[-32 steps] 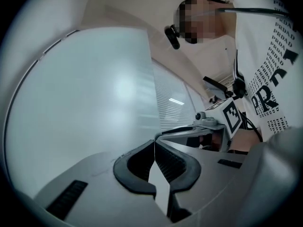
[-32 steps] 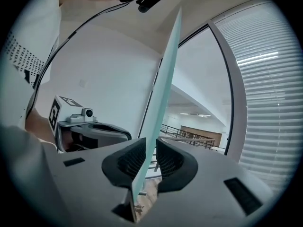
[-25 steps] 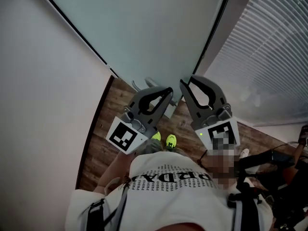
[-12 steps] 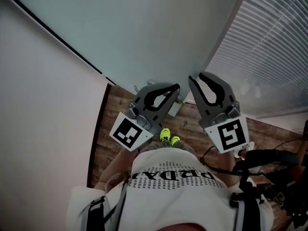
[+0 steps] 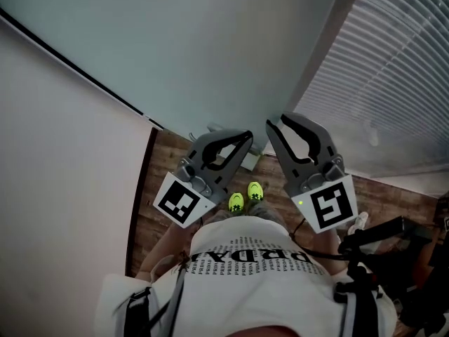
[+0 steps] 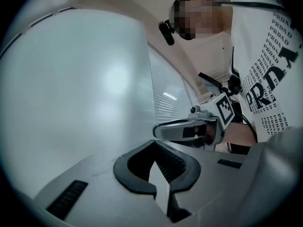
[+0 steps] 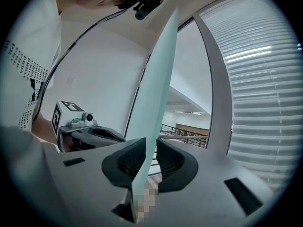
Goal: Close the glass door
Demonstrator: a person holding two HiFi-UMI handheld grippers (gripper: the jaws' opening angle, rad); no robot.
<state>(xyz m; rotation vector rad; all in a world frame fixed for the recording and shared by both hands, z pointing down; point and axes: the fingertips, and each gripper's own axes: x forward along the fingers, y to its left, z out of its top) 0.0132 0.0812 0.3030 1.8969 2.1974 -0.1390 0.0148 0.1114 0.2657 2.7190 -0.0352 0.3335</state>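
Observation:
The frosted glass door [image 5: 210, 41] fills the upper middle of the head view, and its free edge runs down toward my grippers. My right gripper [image 5: 276, 121] straddles that edge. In the right gripper view the door edge [image 7: 158, 79] passes between the ribbed pads [image 7: 130, 160], and the right gripper [image 7: 147, 162] is shut on it. My left gripper [image 5: 243, 139] sits just left of it on the near face of the glass [image 6: 71, 89]. The left gripper [image 6: 158, 174] has its tips together and nothing held. The right gripper [image 6: 189, 130] shows beyond it.
A white wall [image 5: 56, 188] stands close on the left and slatted blinds [image 5: 393, 69] on the right. A grey frame post [image 7: 220, 89] rises beside the door edge. Below are the wooden floor [image 5: 158, 160], yellow-green shoes [image 5: 245, 196] and black gear [image 5: 393, 237].
The door's edge has shifted to the right in the head view, and more glass fills it. Both grippers stayed at the edge, and the person's feet have stepped.

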